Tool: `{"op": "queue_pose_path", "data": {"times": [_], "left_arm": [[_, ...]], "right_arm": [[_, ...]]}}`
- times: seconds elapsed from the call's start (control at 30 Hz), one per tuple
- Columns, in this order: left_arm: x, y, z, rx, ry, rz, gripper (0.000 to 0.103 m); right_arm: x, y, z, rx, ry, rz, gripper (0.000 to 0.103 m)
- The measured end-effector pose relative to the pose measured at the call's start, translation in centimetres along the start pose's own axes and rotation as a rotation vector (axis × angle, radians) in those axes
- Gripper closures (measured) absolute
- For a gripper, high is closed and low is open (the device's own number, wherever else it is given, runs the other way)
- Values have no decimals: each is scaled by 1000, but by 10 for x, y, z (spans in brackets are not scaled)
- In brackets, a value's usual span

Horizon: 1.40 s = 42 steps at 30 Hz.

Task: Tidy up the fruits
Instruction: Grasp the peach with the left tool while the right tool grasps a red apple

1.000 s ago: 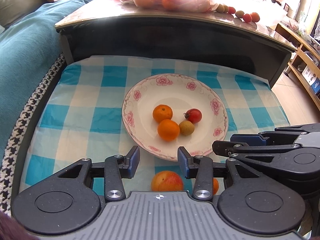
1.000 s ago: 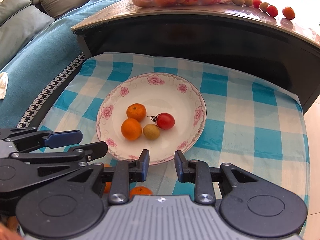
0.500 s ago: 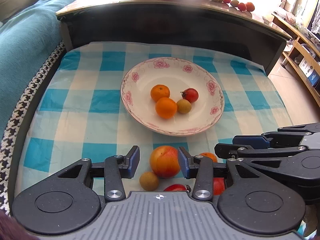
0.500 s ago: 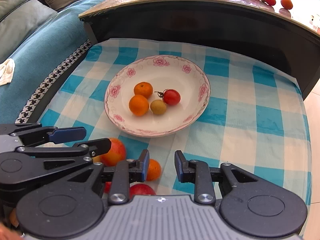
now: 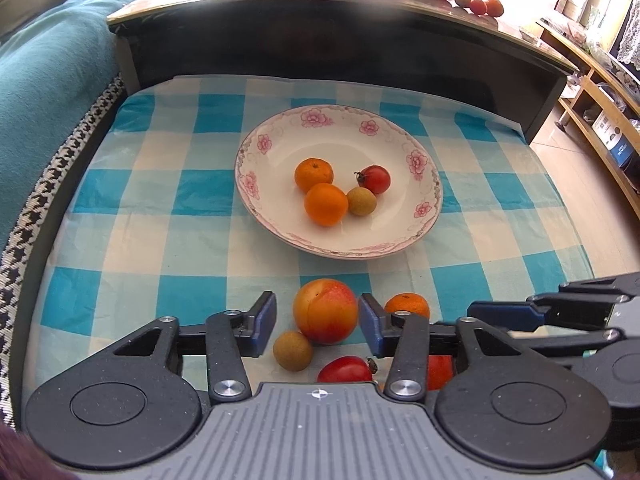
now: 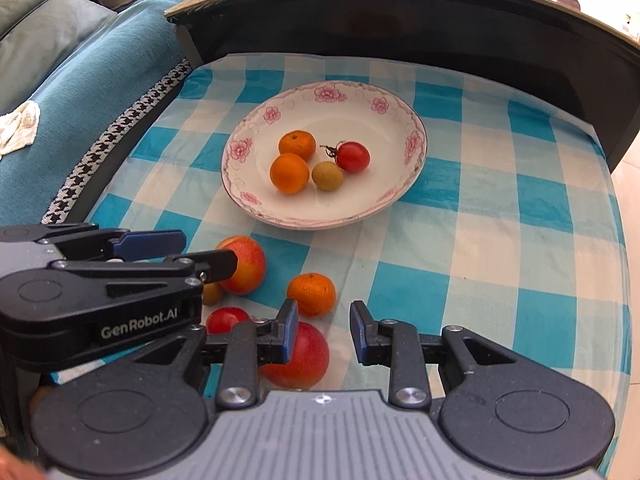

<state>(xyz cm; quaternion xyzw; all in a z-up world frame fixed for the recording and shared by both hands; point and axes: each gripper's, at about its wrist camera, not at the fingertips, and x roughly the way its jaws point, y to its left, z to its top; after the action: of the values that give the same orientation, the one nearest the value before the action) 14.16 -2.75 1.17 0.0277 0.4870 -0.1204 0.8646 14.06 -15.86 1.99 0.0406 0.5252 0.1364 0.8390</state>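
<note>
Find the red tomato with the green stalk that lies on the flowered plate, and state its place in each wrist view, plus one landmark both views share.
Left wrist view: the red tomato lies right of centre on the plate, upper middle of the picture.
Right wrist view: the same tomato lies centre-right on the plate, above picture centre.
Shared landmark: the flowered plate on the checked cloth.

A white plate (image 5: pixel 256 152) with pink flowers on its rim lies on the checked cloth (image 5: pixel 132 216). In it lie two tangerines (image 5: pixel 314 175) touching each other, a tan longan (image 5: pixel 361 201) beside the nearer one, and a stemmed cherry tomato (image 5: pixel 375 179). Near the plate's front edge, loose on the cloth, lie a red-orange peach (image 5: pixel 325 311), a second longan (image 5: pixel 292 350), a red tomato (image 5: pixel 346 369), a third tangerine (image 6: pixel 311 294), and a larger red fruit (image 6: pixel 304 356) nearest the camera.
</note>
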Motion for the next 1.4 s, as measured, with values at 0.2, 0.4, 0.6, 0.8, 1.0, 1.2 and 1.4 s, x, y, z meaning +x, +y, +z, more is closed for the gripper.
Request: {"op": "queue_pose_path", "data": {"times": [0.2,0.4,0.6,0.8,1.0,1.2,1.4], "left_arm": [[5,-8,4,30,4,-17,43],[19,-9,7,42,28,-2,41],[35,-13,8,70,66,14,41],[45,-13,10,75,88,28,41],[54,-10,10,66,108,37,48],[52,-9,9,58,106,34,51],[51,-10,8,60,94,47,52]], "right_arm": [[-1,4,-7,-2,25,16,65],[0,7,-13,-10,45,26,60],[6,5,-11,-8,57,33,55],[16,7,-10,-14,80,43,55],[23,7,-13,-20,90,35,58],[21,8,-13,-29,85,26,58],[19,7,-15,-33,80,17,59]]}}
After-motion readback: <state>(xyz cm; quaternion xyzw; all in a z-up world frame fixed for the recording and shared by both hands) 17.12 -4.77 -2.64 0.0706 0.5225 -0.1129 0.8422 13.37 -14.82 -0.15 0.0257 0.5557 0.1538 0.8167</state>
